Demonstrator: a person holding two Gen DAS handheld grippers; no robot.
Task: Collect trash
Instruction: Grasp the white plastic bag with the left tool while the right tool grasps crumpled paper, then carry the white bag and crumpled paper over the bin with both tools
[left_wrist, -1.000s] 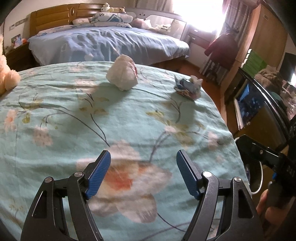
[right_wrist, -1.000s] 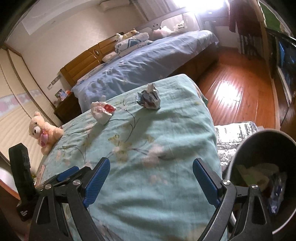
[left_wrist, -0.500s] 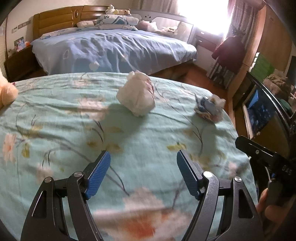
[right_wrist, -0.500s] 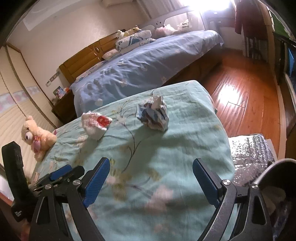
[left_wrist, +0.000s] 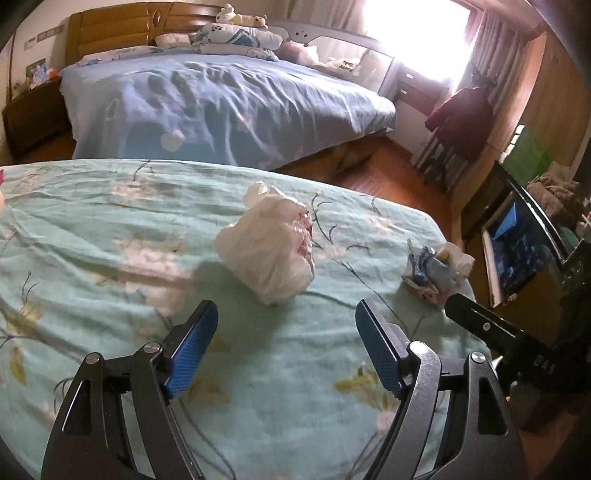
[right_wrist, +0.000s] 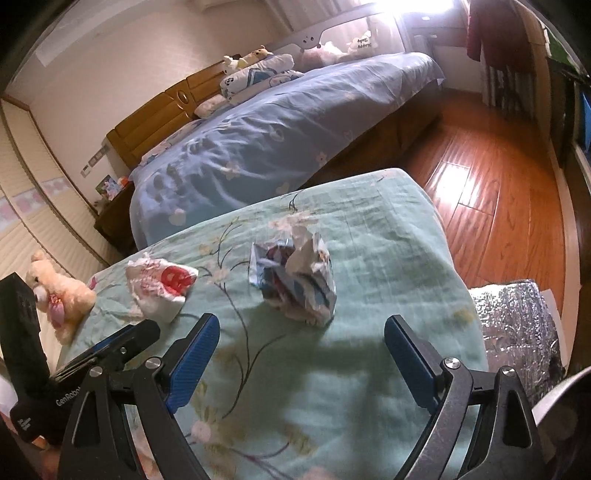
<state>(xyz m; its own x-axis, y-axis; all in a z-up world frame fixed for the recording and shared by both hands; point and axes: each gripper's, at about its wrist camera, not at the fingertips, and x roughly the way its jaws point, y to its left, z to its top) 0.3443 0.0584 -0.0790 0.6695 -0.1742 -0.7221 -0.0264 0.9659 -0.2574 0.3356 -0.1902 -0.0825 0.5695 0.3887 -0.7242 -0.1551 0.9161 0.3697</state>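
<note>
A crumpled white plastic bag with red print (left_wrist: 269, 247) lies on the green floral bedspread (left_wrist: 92, 229), just ahead of my open, empty left gripper (left_wrist: 286, 332). It also shows in the right wrist view (right_wrist: 159, 288). A crumpled blue-and-white wrapper (right_wrist: 295, 277) lies just ahead of my open, empty right gripper (right_wrist: 301, 350); it shows in the left wrist view (left_wrist: 436, 273) at the bed's right edge. Both pieces rest apart from the fingers.
A teddy bear (right_wrist: 62, 295) sits at the left of the bedspread. A blue bed (left_wrist: 221, 103) stands behind. The rim of a metal bin (right_wrist: 565, 402) is at lower right beside a silver foil mat (right_wrist: 517, 317). Wooden floor (right_wrist: 491, 177) is to the right.
Both grippers have moved forward across the bedspread, so the white bag and the wrapper are nearer. The bin has mostly slid out of the right wrist view. Both stay open.
</note>
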